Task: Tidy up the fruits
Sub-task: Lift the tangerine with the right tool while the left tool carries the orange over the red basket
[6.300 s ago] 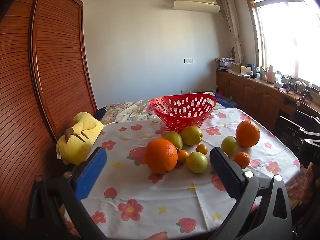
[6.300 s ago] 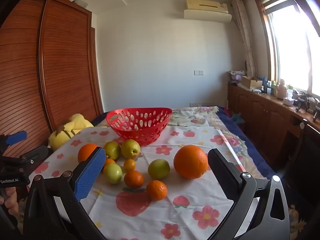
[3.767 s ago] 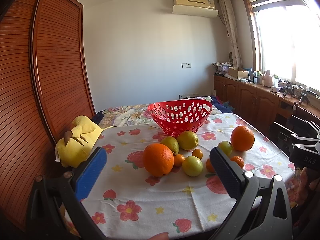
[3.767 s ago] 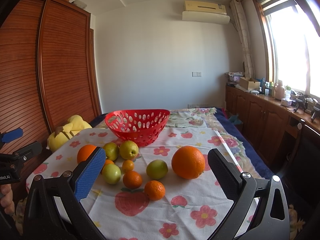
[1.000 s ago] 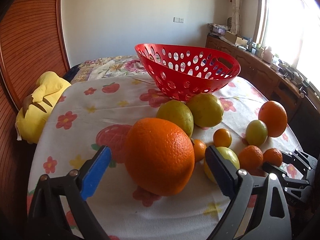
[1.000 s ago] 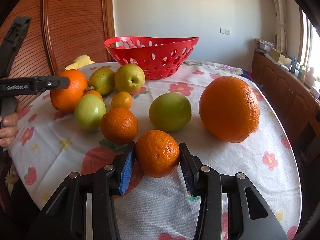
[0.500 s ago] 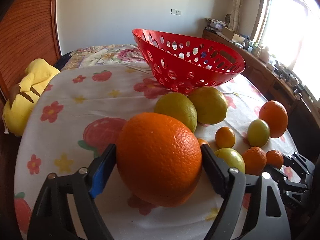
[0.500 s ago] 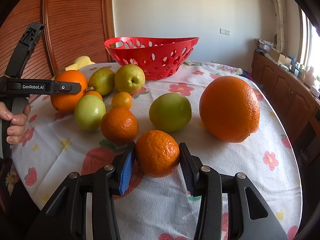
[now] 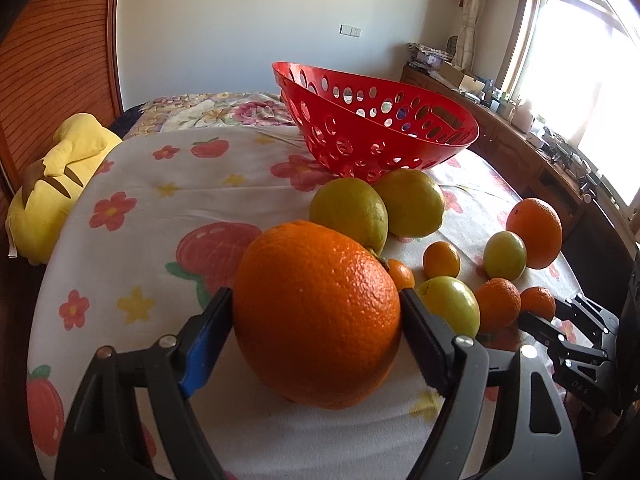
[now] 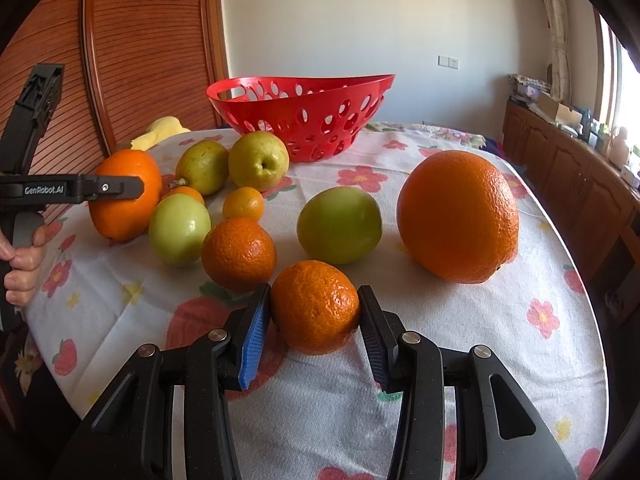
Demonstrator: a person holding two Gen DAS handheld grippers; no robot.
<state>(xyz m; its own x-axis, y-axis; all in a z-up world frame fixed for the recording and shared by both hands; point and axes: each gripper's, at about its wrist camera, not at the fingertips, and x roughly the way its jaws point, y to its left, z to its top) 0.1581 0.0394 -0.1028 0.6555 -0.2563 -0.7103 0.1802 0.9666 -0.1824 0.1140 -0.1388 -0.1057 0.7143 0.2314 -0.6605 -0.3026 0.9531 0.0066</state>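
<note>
On the flowered tablecloth (image 9: 160, 208) several fruits lie in front of a red perforated basket (image 9: 376, 120), which holds nothing I can see. My left gripper (image 9: 316, 300) has its jaws closing on a large orange (image 9: 316, 328), and both pads touch its sides. The orange still rests on the cloth. In the right wrist view my right gripper (image 10: 314, 296) is shut on a small mandarin (image 10: 316, 312), which also sits on the cloth. A second large orange (image 10: 458, 216) lies to the right of it. Green fruits (image 10: 340, 224) and small oranges (image 10: 239, 254) lie between the two grippers.
A yellow plush toy (image 9: 56, 176) lies at the table's left edge by the wooden wardrobe (image 10: 152, 60). Two yellow-green pears (image 10: 258, 160) sit against the basket (image 10: 304, 120). A person's hand (image 10: 20, 268) holds the left gripper's handle. Wooden cabinets (image 10: 568, 168) run along the right.
The left gripper came forward around the large orange and its jaws narrowed until the pads met the fruit. The right gripper stayed still, shut on the mandarin.
</note>
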